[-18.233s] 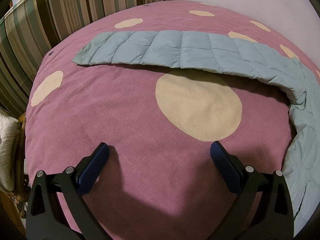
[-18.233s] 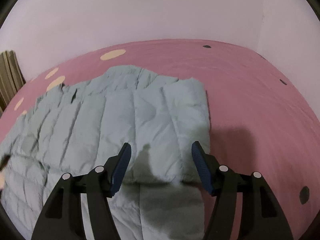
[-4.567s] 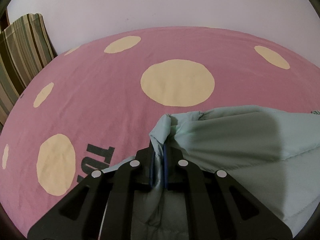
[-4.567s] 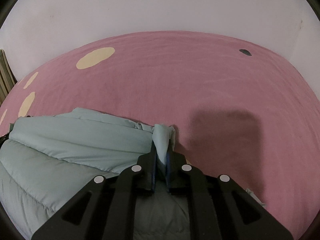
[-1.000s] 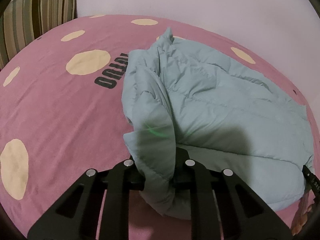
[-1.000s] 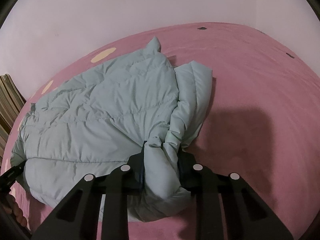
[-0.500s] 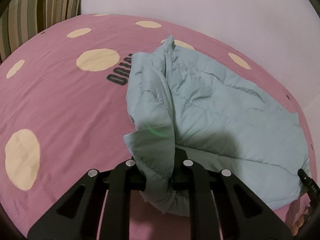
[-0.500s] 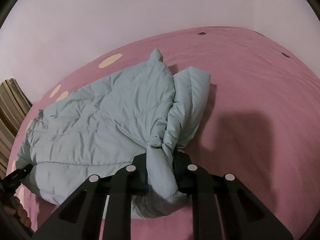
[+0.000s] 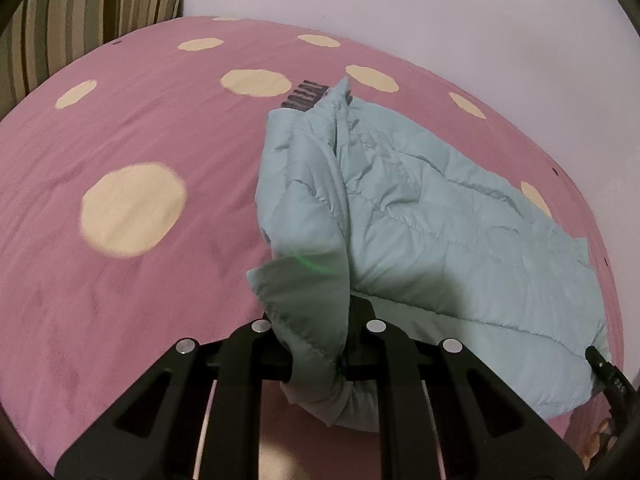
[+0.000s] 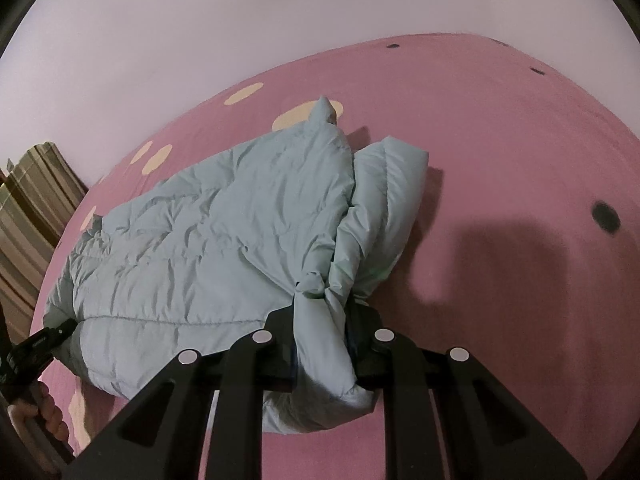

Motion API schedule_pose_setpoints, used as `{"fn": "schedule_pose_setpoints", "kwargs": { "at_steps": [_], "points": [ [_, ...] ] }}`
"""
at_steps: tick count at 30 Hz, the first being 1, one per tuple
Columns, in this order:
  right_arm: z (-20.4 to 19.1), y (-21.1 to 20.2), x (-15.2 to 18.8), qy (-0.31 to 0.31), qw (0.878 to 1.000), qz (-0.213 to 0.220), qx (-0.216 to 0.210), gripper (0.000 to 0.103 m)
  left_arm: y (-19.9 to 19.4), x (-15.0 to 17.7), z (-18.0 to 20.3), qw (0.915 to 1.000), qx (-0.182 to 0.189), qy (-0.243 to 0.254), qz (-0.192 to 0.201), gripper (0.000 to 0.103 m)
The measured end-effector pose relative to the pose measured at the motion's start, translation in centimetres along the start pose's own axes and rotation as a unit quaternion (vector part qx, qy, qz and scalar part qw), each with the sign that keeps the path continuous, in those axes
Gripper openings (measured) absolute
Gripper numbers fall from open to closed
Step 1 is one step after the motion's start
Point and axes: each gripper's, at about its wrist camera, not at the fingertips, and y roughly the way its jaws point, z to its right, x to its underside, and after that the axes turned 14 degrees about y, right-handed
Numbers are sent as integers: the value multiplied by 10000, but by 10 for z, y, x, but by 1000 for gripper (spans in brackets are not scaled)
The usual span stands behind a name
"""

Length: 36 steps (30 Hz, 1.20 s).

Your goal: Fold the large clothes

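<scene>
The left tongs [image 9: 316,344] and right tongs [image 10: 324,352] each clamp a bunched near corner of the pale blue puffer jacket [image 10: 224,232]. Seconds ago those corners were lifted over a bare stretch of bed; now the jacket lies doubled on the pink spotted bed [image 9: 120,128], near its front edge. The fold looks laid, so both grips can probably let go.
</scene>
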Motion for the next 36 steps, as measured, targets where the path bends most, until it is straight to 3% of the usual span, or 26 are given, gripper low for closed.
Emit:
{"fn": "schedule_pose_setpoints", "kwargs": {
  "at_steps": [7,16,19,20,23,27,31,36],
  "points": [
    [11,-22,37,-102,9999,-90,32,17,-31,43,-13,9998,110,-174,-20,13],
    [13,-26,49,-140,9998,-77,70,19,-36,55,-15,9999,44,-110,-24,17],
    [11,-29,50,-201,9996,-38,216,28,-36,53,-16,9999,-65,-111,-63,29],
    [11,-30,51,-201,9994,-34,264,31,-37,55,-17,9998,-113,-121,-65,37],
    [11,-36,53,-176,9994,-5,307,34,-43,56,-21,9997,-207,-104,-84,54],
    [11,-49,54,-245,9985,113,470,34,-54,60,-26,9998,-202,26,-72,67],
    [5,-69,54,-458,9956,358,740,34,-72,61,-27,9987,-342,374,-67,73],
    [-8,-89,52,-638,9945,487,666,34,-94,58,-31,9975,-297,645,23,80]
  ]
}}
